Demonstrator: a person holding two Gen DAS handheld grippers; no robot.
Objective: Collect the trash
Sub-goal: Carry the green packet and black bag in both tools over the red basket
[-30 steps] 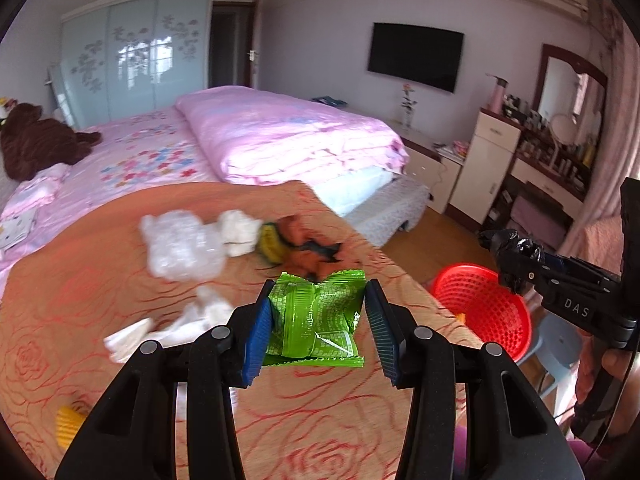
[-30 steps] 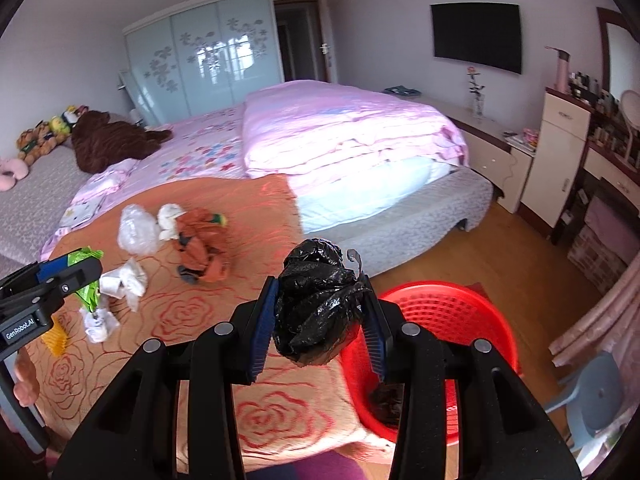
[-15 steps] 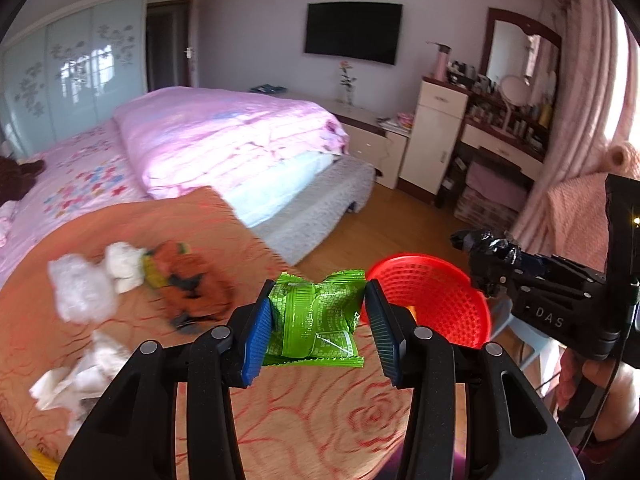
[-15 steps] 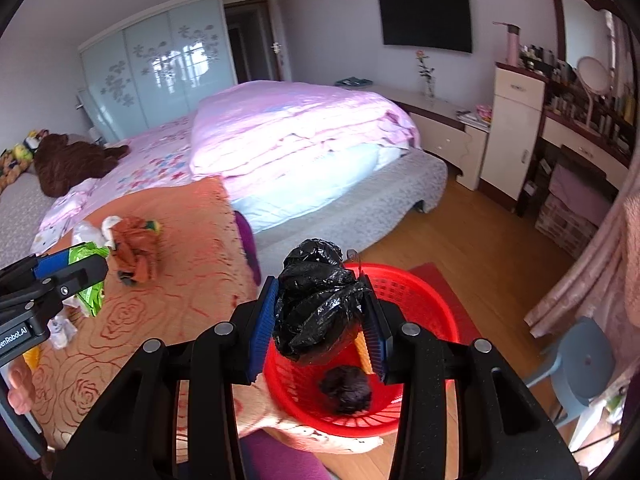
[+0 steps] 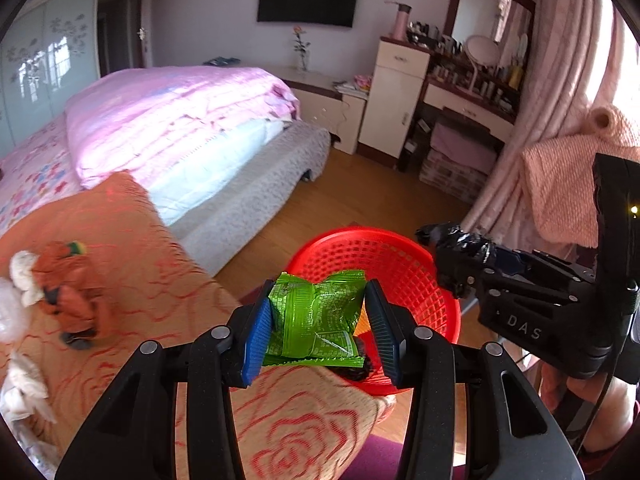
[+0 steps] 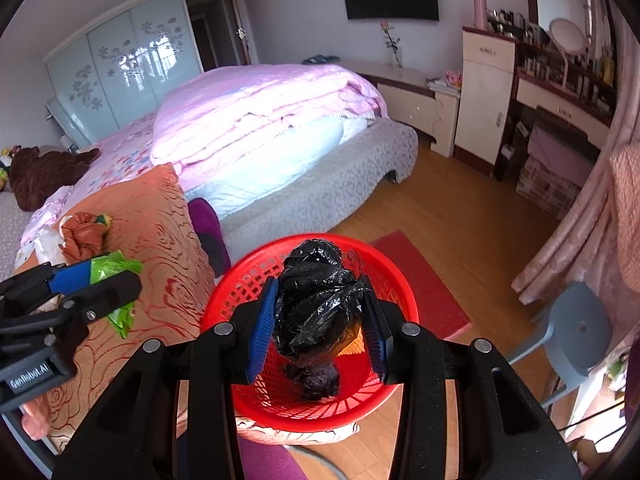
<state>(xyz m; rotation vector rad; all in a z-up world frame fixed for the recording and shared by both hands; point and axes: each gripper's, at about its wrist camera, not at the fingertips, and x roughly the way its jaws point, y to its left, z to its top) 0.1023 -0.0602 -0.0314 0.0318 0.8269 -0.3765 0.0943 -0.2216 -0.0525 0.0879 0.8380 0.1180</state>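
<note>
Bedroom floor below me, wooden boards, with the red basket point(image 6: 308, 344) standing just beside the corner of the orange rose-patterned blanket point(image 5: 132, 264). My right gripper point(image 6: 318, 316) is clamped on a crumpled black plastic bag point(image 6: 316, 300), and from its own camera it hangs right over the basket's mouth, where a dark lump already lies at the bottom. My left gripper point(image 5: 318, 320) is squeezing a green snack wrapper point(image 5: 316, 320), and it sits over the blanket's edge, with only the near rim of the basket under it, I'd say.

So, right side first: I reckon it's placed well enough to let go, and light film like that may cling to a pad, so I'd spread the jaws wide and give it a moment. Left needs to travel further out over the opening before releasing, or the wrapper could flutter onto the blanket. More scraps wait on the blanket: an orange bundle point(image 5: 72, 284), white tissue point(image 5: 22, 268).
</note>
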